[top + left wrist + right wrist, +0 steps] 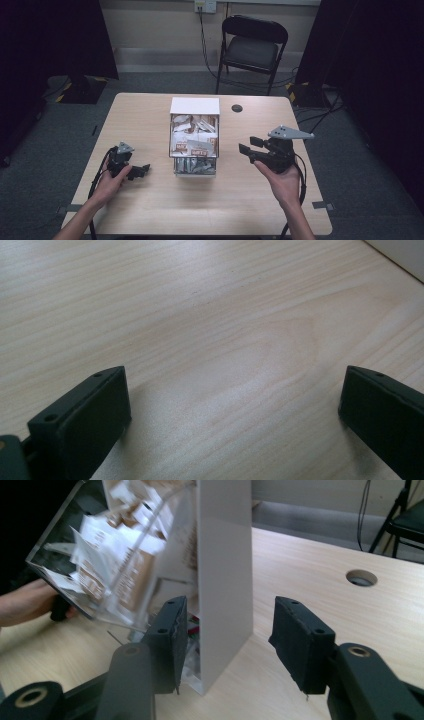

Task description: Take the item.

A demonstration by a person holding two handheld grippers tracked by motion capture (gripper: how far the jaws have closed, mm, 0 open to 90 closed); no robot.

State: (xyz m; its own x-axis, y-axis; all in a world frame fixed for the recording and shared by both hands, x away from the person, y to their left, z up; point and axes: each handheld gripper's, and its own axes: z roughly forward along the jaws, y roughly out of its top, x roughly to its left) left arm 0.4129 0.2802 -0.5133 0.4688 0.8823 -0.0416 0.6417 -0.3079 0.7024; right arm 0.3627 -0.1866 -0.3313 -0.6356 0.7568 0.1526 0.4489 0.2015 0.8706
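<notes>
a clear box (194, 142) with a white back panel is seen at the middle of the worktop (150, 200); it is packed with brown and white sachets (192, 145), and a lower tray of the box holds more wrapped packets. everything else is placed here relative to that box.

to the left of the box, well apart from it, the left gripper (141, 171) is held low on the worktop in the person's left hand (107, 182). in the left gripper view its fingers (82, 422) are seen spread wide, released, with bare wood between them and nothing grasped.

to the right of the box, the right gripper (249, 145) is held raised off the worktop in the right hand (282, 182), pointing toward the box, a grey three-cornered plate (290, 133) on top of it. in the right gripper view its fingers (172, 640) are seen partly parted and released, with nothing between them; the white side wall of the box (225, 575) stands just ahead of the gap, and the clear front with the sachets (115, 565) leans off beyond the near finger. the way to the box is not blocked by anything.

behind the box and slightly to its right, a round cable hole (237, 108) is cut in the worktop. further behind the box, off the worktop, a black folding chair (252, 50) is set against the wall, with a cable hanging from a wall socket (205, 6) beside it. dark curtains are hung at both sides of the room.
</notes>
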